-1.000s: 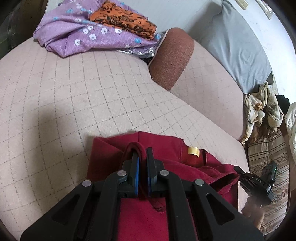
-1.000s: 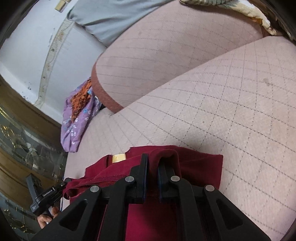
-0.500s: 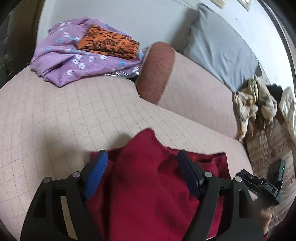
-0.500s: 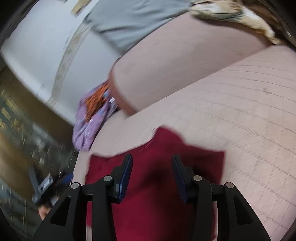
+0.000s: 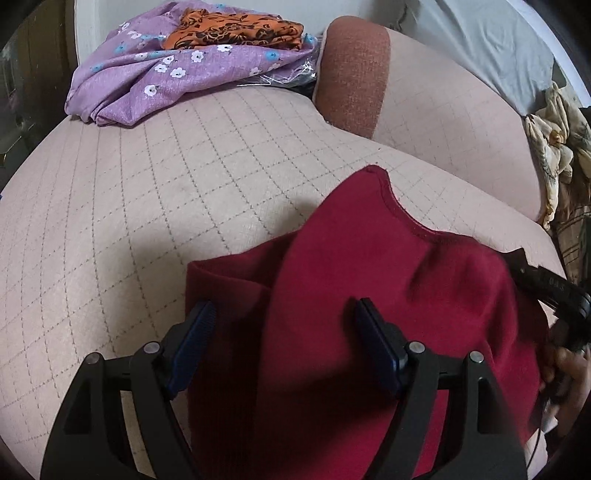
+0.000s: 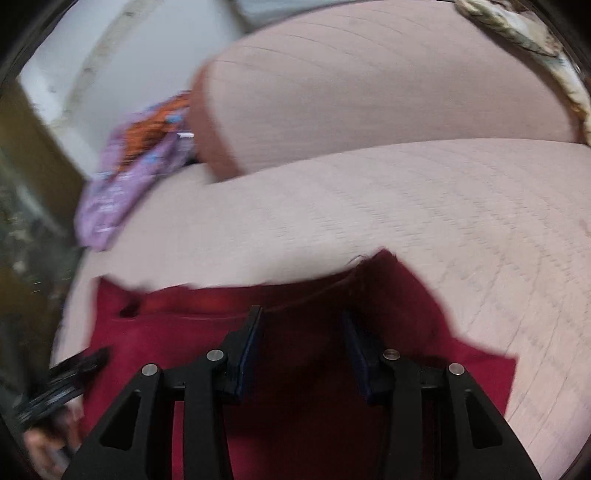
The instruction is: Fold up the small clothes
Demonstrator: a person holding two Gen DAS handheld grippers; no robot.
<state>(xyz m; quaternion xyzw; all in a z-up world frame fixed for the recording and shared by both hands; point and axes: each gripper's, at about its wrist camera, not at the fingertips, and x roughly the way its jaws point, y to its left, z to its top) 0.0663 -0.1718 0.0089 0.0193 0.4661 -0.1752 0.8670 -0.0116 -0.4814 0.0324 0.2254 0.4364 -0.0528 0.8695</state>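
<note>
A dark red garment [image 5: 369, 258] lies folded over on the pink quilted bed cover [image 5: 147, 221], with a curved hem edge pointing away from me. My left gripper [image 5: 284, 306] hovers just above it, jaws wide open, and its blue pads [image 5: 192, 332] touch no cloth. In the right wrist view, which is motion-blurred, the same garment [image 6: 184, 332] spreads under my right gripper [image 6: 302, 312]. Those jaws stand apart and are closing, with nothing pressed between the pads.
A purple floral cloth [image 5: 166, 74] with an orange patterned cloth [image 5: 236, 31] on top lies at the far left. A brown-ended bolster [image 5: 354, 74] and a grey pillow [image 5: 498, 48] sit behind. A crumpled beige cloth [image 5: 554, 147] lies at the right.
Both grippers were shut on the red garment's edge a second ago and have since opened and let it go. The folded layer now covers the yellow label.
</note>
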